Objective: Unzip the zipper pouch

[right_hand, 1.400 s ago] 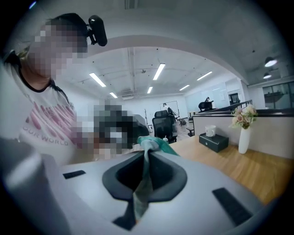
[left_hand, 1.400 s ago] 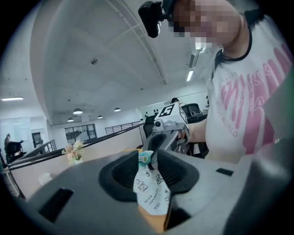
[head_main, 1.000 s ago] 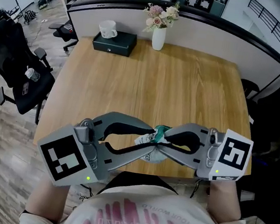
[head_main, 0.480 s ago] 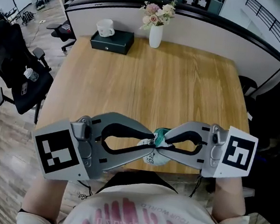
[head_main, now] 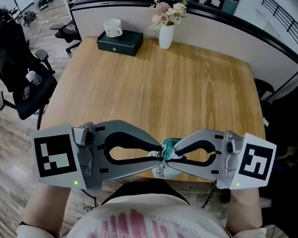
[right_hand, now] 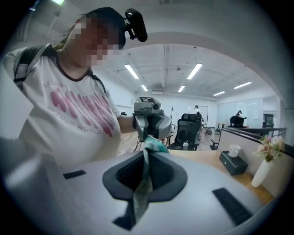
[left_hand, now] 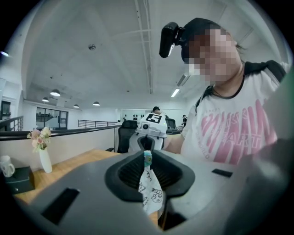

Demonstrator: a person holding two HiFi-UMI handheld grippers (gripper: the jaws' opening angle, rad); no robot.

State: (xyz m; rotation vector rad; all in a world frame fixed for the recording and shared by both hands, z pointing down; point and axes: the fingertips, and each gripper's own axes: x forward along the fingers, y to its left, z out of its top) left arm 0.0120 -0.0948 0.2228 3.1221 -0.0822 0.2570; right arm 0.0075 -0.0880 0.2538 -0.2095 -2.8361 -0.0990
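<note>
The zipper pouch (head_main: 164, 167), white with small prints and a teal top, hangs over the front edge of the wooden table (head_main: 158, 90) between the two grippers. My left gripper (head_main: 158, 154) comes in from the left; its jaws have just been closing and pinch the white printed cloth (left_hand: 149, 193). From the right, my right gripper (head_main: 173, 153) is shut on the teal end of the pouch (right_hand: 154, 146), and a strip of cloth runs down between its jaws. The two grippers' tips nearly meet.
At the table's far edge stand a white vase of flowers (head_main: 166, 33) and a dark box (head_main: 120, 42) with a white mug (head_main: 113, 28) on it. A black office chair (head_main: 14, 65) stands left of the table. A partition runs behind.
The left gripper's jaws have narrowed onto the pouch and its marker cube has swung left and lower in the view. The right gripper has edged slightly right. The pouch stays between them.
</note>
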